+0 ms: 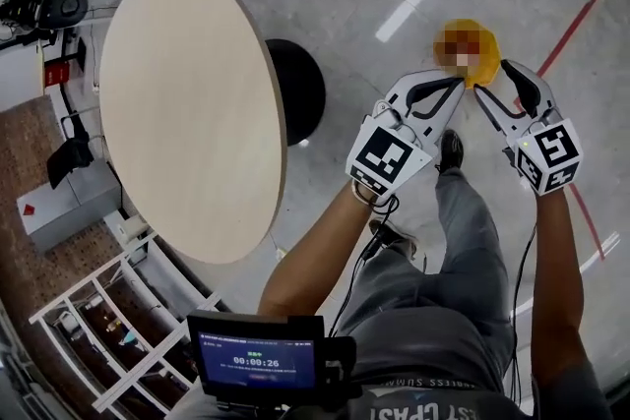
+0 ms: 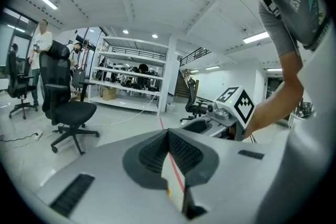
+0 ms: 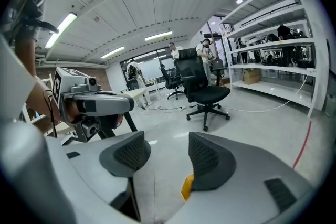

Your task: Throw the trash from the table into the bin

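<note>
Overhead, the head view shows both grippers in the right half of the frame, well apart from the round table on the left. The left gripper has its two jaws drawn together to a point, and the right gripper beside it has its jaws spread. A yellow object lies on the floor just past both sets of tips, toward the top of the frame. It is partly blurred, and I cannot tell whether it is the bin or trash. Next, in the left gripper view, the ribbed pads meet at their tips and hold nothing. Only a thin wedge of pale floor with a red line shows in the gap lower down. Last, in the right gripper view, the pads stand wide apart with bare floor between them. A sliver of yellow shows low in the gap by the right-hand pad, clear of both.
</note>
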### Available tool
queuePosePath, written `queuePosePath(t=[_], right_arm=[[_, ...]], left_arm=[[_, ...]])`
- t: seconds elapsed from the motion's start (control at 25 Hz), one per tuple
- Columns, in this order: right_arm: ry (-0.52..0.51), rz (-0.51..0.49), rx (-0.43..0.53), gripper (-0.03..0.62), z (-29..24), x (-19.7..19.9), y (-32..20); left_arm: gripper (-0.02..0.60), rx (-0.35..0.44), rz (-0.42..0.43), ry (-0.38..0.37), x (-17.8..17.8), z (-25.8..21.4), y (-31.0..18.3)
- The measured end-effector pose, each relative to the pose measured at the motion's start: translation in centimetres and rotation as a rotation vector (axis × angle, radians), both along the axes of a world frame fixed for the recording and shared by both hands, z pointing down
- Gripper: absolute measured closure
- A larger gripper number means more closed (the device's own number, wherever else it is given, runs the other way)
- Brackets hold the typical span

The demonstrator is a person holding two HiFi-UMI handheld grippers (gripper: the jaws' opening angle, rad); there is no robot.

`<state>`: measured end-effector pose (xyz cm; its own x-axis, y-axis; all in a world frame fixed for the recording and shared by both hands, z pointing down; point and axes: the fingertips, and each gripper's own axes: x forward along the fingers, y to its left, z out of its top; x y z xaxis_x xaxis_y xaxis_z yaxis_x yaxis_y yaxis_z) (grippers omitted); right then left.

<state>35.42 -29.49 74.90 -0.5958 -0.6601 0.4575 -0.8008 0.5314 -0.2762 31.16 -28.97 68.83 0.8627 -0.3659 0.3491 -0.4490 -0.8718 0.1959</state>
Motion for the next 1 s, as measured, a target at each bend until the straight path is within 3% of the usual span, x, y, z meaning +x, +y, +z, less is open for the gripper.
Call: queuePosePath(t=[0.16,0.2,0.4,0.56,0.88,0.96,1.0], right_arm=[[-0.005,0.011,0.052,0.567,-5.6,-1.8,2.3],[-0.012,0.009,0.063,0.585,-7.0,-2.4,2.8],[-0.024,-0.007,0.133,0.585,-14.1,-5.8,6.2],[-0.025,-0.028,0.203,0.585,-19.9,-8.4,9.4],[-0.032,-0.116,0.290,0.585,-32.1,-16.0,16.7],[-0.026,-0.152,0.328,0.585,-35.5,-18.7,18.7],[-0.024,-0.175,0.349,0.585,-37.1,-20.1,19.6]], left_arm=[[0.540,0.043,-0.019,0.006,-3.2,-4.8,3.0],[0.540,0.055,-0.027,0.006,-4.2,-6.0,3.8],[0.540,0.111,-0.099,0.024,-9.7,-12.2,8.3],[0.540,0.264,-0.111,0.034,-13.7,-18.1,12.1],[0.540,0.407,-0.144,-0.039,-23.7,-28.7,22.2],[0.540,0.448,-0.195,-0.018,-27.1,-31.9,24.8],[0.540,0.455,-0.245,0.029,-28.7,-33.6,25.9]])
